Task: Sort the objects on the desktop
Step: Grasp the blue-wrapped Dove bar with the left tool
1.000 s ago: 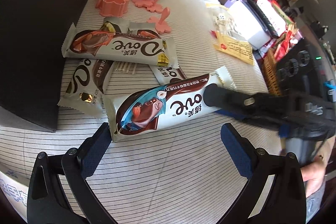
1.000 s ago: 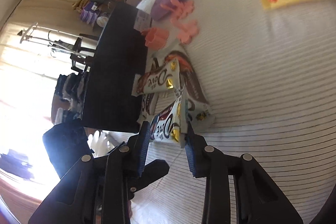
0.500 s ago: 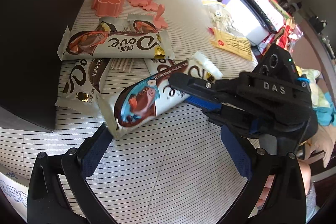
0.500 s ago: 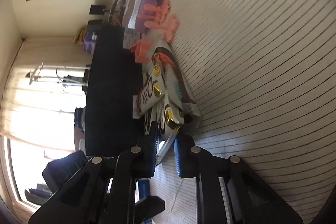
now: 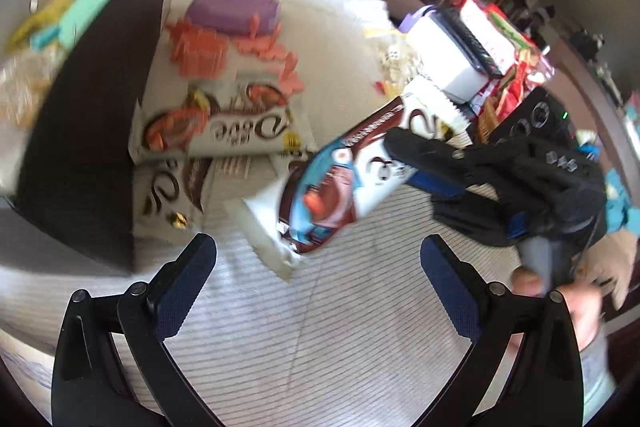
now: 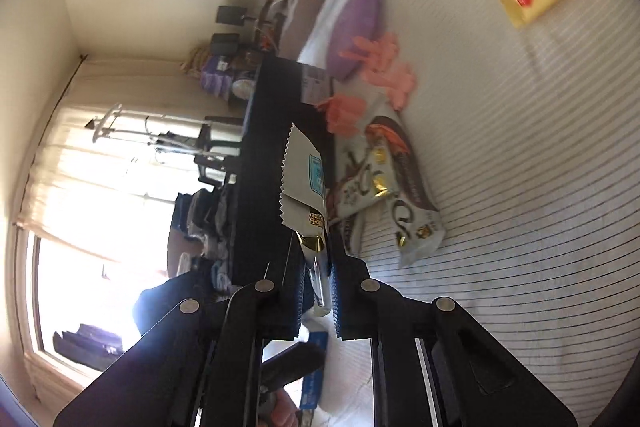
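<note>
while lifted off the cloth, chocolate bar [image 5: 340, 183] pinched between right gripper [image 6: 318, 285] jaws

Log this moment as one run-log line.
right gripper: shut on chocolate bar, lifted off striped cloth | left gripper: open, holding nothing | other bars: on cloth

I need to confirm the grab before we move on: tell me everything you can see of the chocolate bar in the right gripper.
The chocolate bar is a long flat pack in a glossy white wrapper with brown swirls, a blue patch, Dove-style lettering and crimped zigzag ends. The right gripper is shut on one end. The bar is lifted off the striped cloth, tilted, its free end lower and pointing toward the open left gripper, which does not touch it. Nothing else appears to touch it; other bars lie behind.
</note>
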Available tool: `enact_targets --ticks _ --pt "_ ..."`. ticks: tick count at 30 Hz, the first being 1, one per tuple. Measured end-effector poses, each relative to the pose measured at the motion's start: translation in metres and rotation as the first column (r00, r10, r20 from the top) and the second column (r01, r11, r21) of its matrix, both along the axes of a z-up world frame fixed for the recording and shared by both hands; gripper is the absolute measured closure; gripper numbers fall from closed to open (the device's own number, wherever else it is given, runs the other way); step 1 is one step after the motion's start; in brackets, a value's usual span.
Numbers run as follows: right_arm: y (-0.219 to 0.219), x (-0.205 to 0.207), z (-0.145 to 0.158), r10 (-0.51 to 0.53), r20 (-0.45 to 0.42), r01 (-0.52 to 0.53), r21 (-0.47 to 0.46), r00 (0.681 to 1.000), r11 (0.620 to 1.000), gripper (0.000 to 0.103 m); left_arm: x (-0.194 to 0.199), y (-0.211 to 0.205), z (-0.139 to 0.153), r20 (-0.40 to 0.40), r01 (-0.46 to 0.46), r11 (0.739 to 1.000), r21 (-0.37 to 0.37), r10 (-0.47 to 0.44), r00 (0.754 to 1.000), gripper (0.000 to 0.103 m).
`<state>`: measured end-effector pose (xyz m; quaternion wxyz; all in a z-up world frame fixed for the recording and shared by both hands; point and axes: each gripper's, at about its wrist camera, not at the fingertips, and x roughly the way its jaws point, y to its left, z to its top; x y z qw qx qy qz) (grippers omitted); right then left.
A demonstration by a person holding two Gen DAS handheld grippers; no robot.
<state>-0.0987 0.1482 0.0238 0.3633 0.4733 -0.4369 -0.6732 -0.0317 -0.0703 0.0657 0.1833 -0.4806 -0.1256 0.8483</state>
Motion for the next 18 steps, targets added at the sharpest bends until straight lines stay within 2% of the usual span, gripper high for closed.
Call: enact_targets --ticks 5,9,12,15,17,18 --pt "0.004 0.003 0.022 0.104 -0.051 -0.102 0.024 0.993 0.994 0.093 0.007 0.002 0.020 -0.100 0.061 0.998 -0.033 -0.064 0.993 0.001" --pt "0.006 0.010 0.024 0.154 -0.046 -0.154 0.010 0.987 0.988 0.093 0.016 0.012 0.028 -0.133 0.176 0.982 -0.070 -0.184 0.974 0.004" --pt "0.002 0.016 0.023 0.201 -0.043 -0.201 0.003 0.979 0.980 0.093 0.018 0.015 0.028 -0.116 0.228 0.973 -0.041 -0.231 0.966 0.021" --pt "-0.005 0.022 0.022 0.237 -0.042 -0.237 -0.013 0.971 0.971 0.093 0.020 0.017 0.026 -0.095 0.270 0.963 -0.025 -0.271 0.958 0.027" --pt "-0.008 0.025 0.024 0.252 -0.044 -0.254 -0.025 0.967 0.967 0.093 0.022 0.020 0.024 -0.083 0.270 0.963 -0.025 -0.271 0.959 0.042" --pt "-0.010 0.026 0.025 0.259 -0.049 -0.260 -0.022 0.965 0.965 0.093 0.023 0.020 0.024 -0.078 0.263 0.965 -0.017 -0.263 0.962 0.054"
